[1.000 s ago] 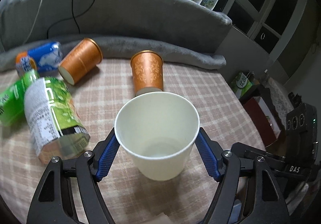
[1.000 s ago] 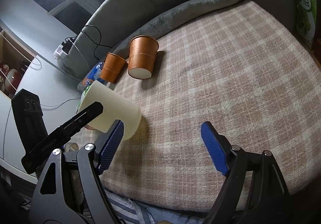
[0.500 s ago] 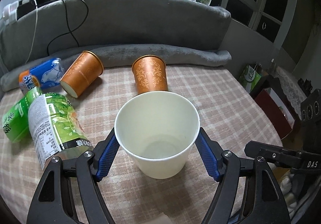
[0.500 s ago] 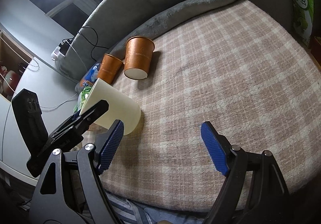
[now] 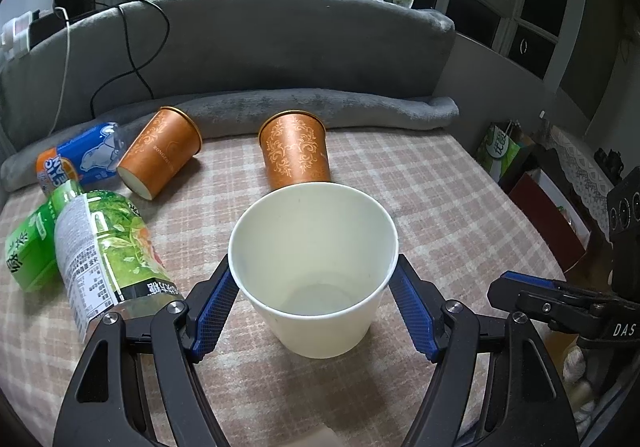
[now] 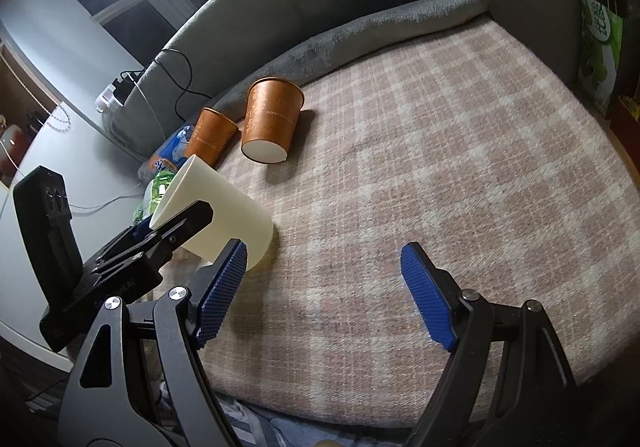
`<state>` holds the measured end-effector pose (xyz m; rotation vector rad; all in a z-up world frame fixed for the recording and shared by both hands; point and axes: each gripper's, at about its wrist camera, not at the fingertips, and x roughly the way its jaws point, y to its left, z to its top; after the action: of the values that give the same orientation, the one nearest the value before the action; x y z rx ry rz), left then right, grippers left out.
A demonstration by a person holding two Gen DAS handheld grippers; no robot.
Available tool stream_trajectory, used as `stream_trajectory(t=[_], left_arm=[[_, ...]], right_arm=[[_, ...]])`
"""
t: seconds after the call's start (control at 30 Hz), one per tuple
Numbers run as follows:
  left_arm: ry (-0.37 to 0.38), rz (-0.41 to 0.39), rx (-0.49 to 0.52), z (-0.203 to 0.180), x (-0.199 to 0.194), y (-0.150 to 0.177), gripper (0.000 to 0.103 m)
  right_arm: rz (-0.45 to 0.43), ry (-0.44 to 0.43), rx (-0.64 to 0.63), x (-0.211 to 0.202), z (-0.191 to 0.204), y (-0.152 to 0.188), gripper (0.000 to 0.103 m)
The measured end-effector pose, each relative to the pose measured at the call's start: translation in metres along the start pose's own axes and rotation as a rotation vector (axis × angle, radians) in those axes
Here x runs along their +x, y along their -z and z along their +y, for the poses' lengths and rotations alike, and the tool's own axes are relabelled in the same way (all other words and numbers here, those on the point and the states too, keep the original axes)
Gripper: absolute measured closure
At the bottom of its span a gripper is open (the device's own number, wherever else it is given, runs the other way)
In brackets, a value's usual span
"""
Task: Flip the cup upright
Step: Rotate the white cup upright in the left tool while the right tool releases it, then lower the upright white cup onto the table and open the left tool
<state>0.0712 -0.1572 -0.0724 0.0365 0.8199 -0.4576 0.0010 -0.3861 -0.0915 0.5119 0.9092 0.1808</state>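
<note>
A cream paper cup (image 5: 316,275) is held between the blue pads of my left gripper (image 5: 314,307), mouth toward the camera, its base low over the checked cloth (image 5: 420,187). In the right wrist view the cup (image 6: 224,219) is tilted, its base edge at or just above the cloth. My right gripper (image 6: 324,291) is open and empty, just right of the cup. Two orange cups lie on their sides behind: one in the middle (image 5: 296,155), one to the left (image 5: 160,159).
A green tea bottle (image 5: 104,251) and a blue-orange bottle (image 5: 80,159) lie at the left. A grey rolled blanket (image 5: 320,111) and sofa back (image 5: 280,43) close off the far side. The cloth's edge drops off at the right (image 5: 540,247).
The left gripper has tipped the cream cup more upright and lowered it toward the cloth. The right gripper stays open and has barely moved.
</note>
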Motion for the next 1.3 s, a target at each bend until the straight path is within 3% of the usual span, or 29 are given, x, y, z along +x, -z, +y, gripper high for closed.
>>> stream_trajectory(t=[0.53,1.3], left_arm=[[0.016,-0.008,0.017,-0.009,-0.006,0.001,0.028],[0.043,-0.017,0.007,-0.004,-0.025,0.007,0.026]], right_arm=[[-0.05,0.087,-0.102,-0.007,0.013,0.005,0.021],[-0.077,0.115,-0.142,-0.013,0.026,0.007,0.021]])
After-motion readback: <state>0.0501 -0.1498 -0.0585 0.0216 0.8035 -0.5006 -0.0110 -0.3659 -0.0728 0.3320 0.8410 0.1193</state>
